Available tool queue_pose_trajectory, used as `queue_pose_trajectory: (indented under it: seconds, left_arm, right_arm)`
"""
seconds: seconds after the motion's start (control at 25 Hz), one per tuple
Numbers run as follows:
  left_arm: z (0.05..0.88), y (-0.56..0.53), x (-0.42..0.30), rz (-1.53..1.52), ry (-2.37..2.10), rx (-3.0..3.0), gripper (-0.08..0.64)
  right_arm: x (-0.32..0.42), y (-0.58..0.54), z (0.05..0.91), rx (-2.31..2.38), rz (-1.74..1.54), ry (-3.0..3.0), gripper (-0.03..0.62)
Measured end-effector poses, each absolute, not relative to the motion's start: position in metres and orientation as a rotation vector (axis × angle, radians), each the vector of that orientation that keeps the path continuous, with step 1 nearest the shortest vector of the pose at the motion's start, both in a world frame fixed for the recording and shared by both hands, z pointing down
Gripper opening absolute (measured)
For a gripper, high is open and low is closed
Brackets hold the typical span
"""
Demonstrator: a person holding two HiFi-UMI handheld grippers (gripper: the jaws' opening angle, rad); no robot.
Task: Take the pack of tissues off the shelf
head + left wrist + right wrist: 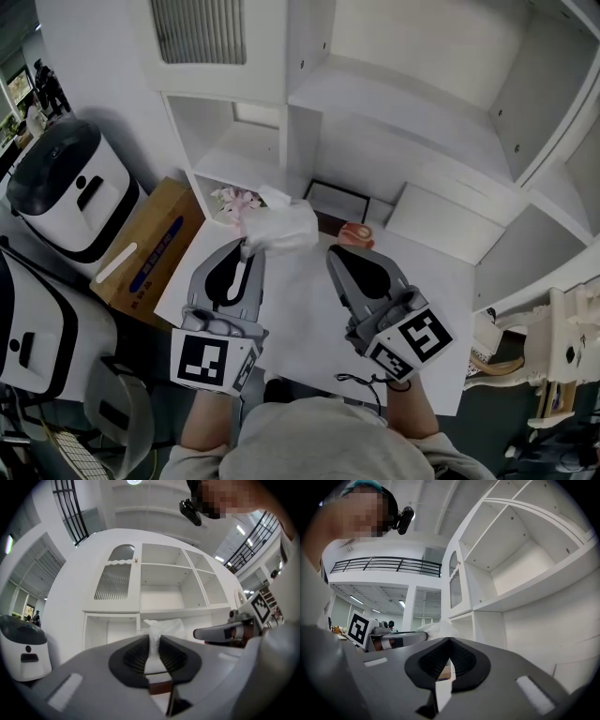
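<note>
pinching pack of tissues (281, 228) by loose wrapper (161, 626) at 12 o'clock, left gripper (247, 248) jaws narrow | right gripper (337, 253) closed, empty | i risk wrapper slipping free

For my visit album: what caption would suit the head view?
Left tool grips the pack of tissues by the white shelf; right tool shut, empty.
</note>
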State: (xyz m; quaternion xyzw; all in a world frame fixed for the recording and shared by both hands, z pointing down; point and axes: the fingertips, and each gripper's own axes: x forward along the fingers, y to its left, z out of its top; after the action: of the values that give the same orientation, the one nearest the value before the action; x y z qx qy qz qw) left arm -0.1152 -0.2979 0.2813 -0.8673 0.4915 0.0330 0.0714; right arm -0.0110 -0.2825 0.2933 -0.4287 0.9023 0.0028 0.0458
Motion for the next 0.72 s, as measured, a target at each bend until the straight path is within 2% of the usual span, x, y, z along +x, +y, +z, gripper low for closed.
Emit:
queue_pose_trajectory:
  seconds: [0.72]
  left_arm:
    - [0.283,-0.3005,-0.1199,0.113,1.458,-2.628,0.049]
  right_arm:
    - [-0.0178,-0.284,0.2948,-1.329,0.022,2.768,0.0]
